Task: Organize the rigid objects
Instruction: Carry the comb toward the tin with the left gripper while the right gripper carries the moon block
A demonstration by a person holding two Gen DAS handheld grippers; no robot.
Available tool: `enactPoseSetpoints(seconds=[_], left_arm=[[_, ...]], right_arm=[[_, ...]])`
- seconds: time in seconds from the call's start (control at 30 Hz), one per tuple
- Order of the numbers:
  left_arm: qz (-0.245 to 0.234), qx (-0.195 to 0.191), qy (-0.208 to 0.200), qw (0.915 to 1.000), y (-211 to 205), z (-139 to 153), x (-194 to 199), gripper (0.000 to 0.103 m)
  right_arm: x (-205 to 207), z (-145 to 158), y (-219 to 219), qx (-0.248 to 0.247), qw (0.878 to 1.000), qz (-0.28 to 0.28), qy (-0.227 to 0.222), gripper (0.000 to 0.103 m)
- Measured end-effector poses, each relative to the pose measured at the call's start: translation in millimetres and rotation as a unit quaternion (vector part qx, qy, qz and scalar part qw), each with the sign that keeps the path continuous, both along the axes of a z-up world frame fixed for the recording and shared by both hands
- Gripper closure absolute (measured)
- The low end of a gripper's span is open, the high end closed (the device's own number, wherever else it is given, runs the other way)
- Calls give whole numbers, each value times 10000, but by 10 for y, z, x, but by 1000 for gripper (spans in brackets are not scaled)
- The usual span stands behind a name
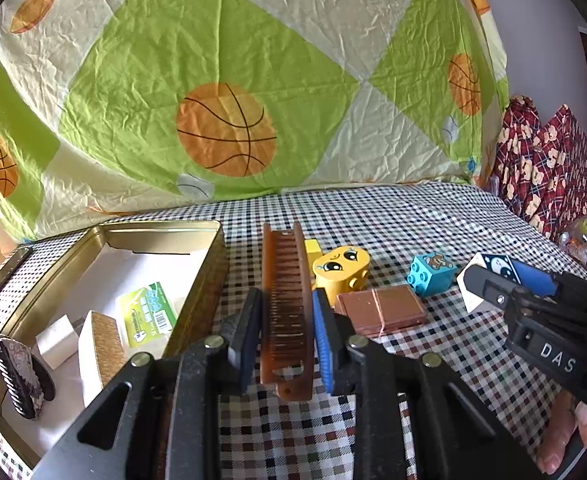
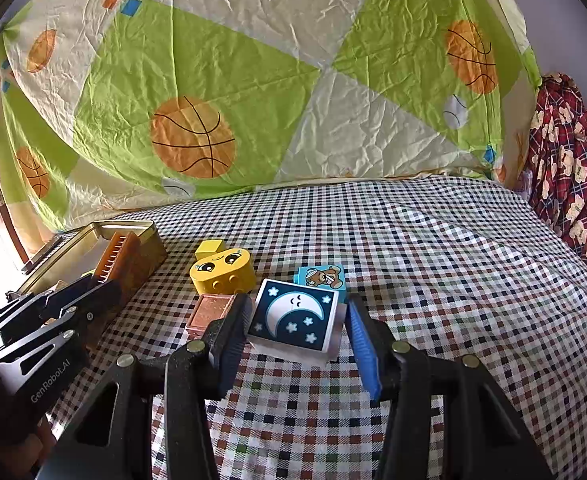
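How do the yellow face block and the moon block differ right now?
The yellow face block is rounded and sits free on the cloth; the moon block is square, white-sided with a dark blue top, and sits between the right tool's open fingers. The yellow one lies farther back. Both carry cartoon pictures.

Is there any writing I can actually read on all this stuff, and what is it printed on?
"DAS": white letters on the right hand-held gripper, cut off by the frame edge.
"GenRobot.AI": on the left hand-held gripper, along its black body.
Green packet in the tin: print and barcode too small to read.
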State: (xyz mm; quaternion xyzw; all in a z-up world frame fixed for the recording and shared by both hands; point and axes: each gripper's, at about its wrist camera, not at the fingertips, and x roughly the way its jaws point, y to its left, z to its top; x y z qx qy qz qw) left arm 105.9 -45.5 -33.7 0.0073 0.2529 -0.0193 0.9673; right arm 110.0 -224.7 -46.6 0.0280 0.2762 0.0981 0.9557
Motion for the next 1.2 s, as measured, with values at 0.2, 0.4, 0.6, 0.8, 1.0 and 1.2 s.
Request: enactPoseSetpoints(seconds=[0.2, 0.4, 0.6, 0.8, 1.0, 1.2], left_arm=[[34, -25, -134, 9999, 21, 29, -42, 80], [66, -35, -267, 9996, 16, 47, -102, 80], [84, -70, -375, 9992, 26, 63, -149, 80], [95, -91, -498, 9987, 40, 77, -211, 80], [102, -101, -646, 9978, 68, 96, -287, 80], [174, -127, -762, 9969, 107, 109, -356, 80]], right_arm=[[-82, 56, 15, -29, 9997, 17, -256, 52], [-135, 92, 0, -16, 9991, 8, -424, 52], [-220, 131, 8, -32, 9979, 7, -649, 52], [-282, 161, 4, -11, 9966, 3, -827, 52], [-297, 170, -4, 4, 9962, -14, -873, 52], [-307, 176, 19, -24, 9960, -20, -891, 52]])
